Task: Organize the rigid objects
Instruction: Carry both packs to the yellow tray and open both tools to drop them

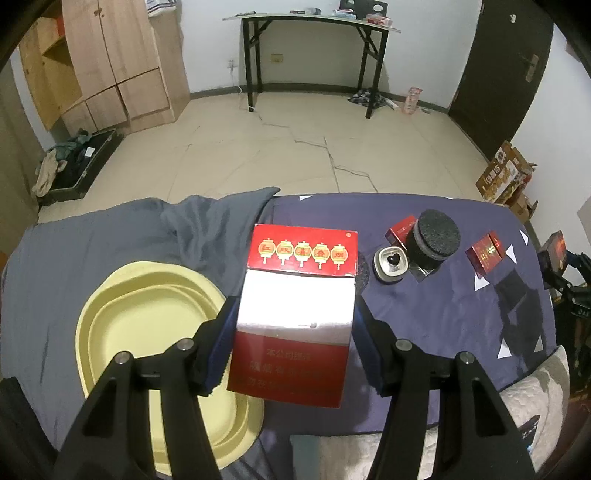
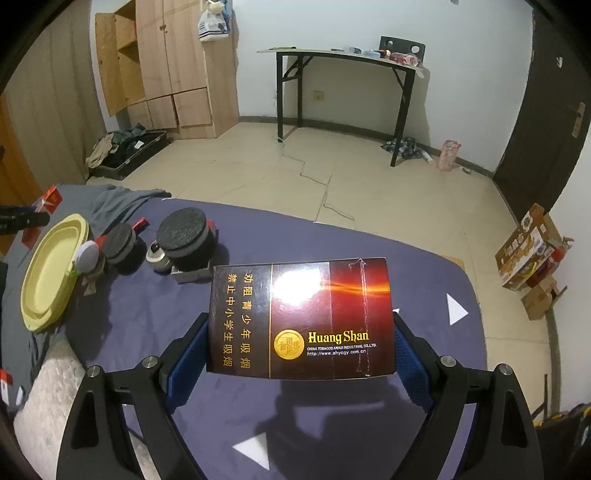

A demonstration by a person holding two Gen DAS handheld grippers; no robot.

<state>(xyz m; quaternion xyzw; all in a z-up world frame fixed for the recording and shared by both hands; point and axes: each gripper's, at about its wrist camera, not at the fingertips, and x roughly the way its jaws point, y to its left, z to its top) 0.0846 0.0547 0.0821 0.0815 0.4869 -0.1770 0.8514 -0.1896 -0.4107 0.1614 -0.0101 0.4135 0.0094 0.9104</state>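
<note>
My left gripper (image 1: 291, 321) is shut on a red and white carton (image 1: 295, 314) with gold lanterns, held up off the blue bedsheet (image 1: 443, 314). Below and left of it lies a pale yellow basin (image 1: 147, 321). My right gripper (image 2: 301, 343) is shut on a dark brown carton (image 2: 301, 319) with gold "Huang Shan" lettering, lifted above the blue bedsheet (image 2: 332, 417). On the sheet stand a black foam-topped cylinder (image 1: 436, 236), a small round tin (image 1: 390, 263) and small red packs (image 1: 484, 254). The yellow basin (image 2: 51, 269) shows at the right wrist view's left.
A grey blanket (image 1: 147, 229) is bunched at the bed's far left. A white pillow (image 1: 532, 398) lies at the near edge. Beyond the bed are tiled floor (image 1: 314, 133), a black-legged table (image 1: 314, 22), a wooden wardrobe (image 1: 122, 62), an open suitcase (image 1: 81, 162) and cardboard boxes (image 1: 506, 177).
</note>
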